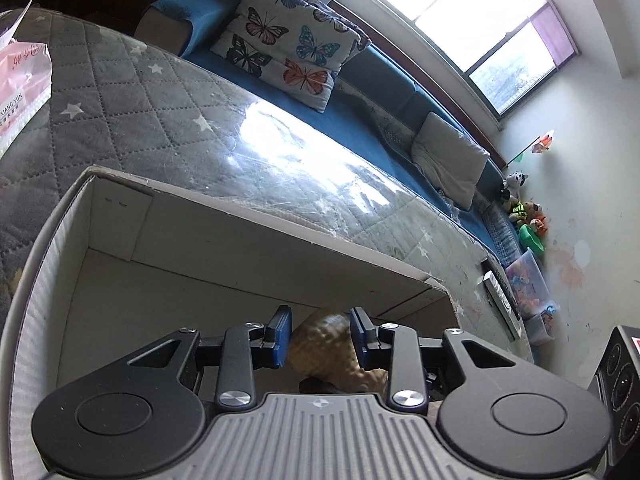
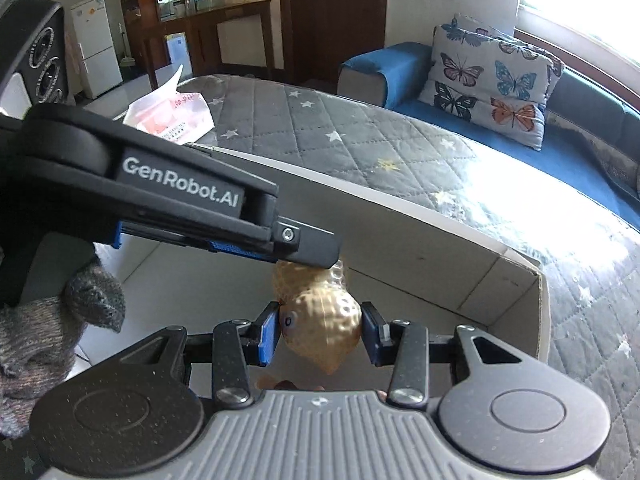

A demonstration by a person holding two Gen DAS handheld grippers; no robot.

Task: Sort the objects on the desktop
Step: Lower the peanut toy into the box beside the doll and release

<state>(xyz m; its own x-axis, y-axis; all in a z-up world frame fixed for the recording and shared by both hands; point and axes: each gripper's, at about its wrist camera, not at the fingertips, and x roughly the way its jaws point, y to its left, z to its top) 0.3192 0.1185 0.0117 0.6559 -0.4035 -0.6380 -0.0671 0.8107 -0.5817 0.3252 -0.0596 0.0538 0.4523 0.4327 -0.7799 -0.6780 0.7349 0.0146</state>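
Note:
A tan, bumpy peanut-shaped toy [image 2: 320,320] with a small painted eye hangs over the open white cardboard box [image 2: 420,272]. My right gripper [image 2: 320,328] is shut on its lower lobe, with both blue pads pressed against its sides. My left gripper reaches in from the left, and one of its fingers [image 2: 308,246] lies over the toy's upper lobe. In the left wrist view the toy [image 1: 324,344] fills the gap between the pads of the left gripper [image 1: 320,334], which is shut on it above the box [image 1: 240,208]. The box floor that shows is bare.
The box stands on a grey quilted star-patterned table cover [image 1: 140,92] under clear plastic. A pink tissue pack [image 2: 172,116] lies beyond the box. A blue sofa with a butterfly pillow [image 2: 492,84] runs behind. A black speaker [image 1: 620,380], a remote [image 1: 500,300] and a gloved hand [image 2: 40,332] are nearby.

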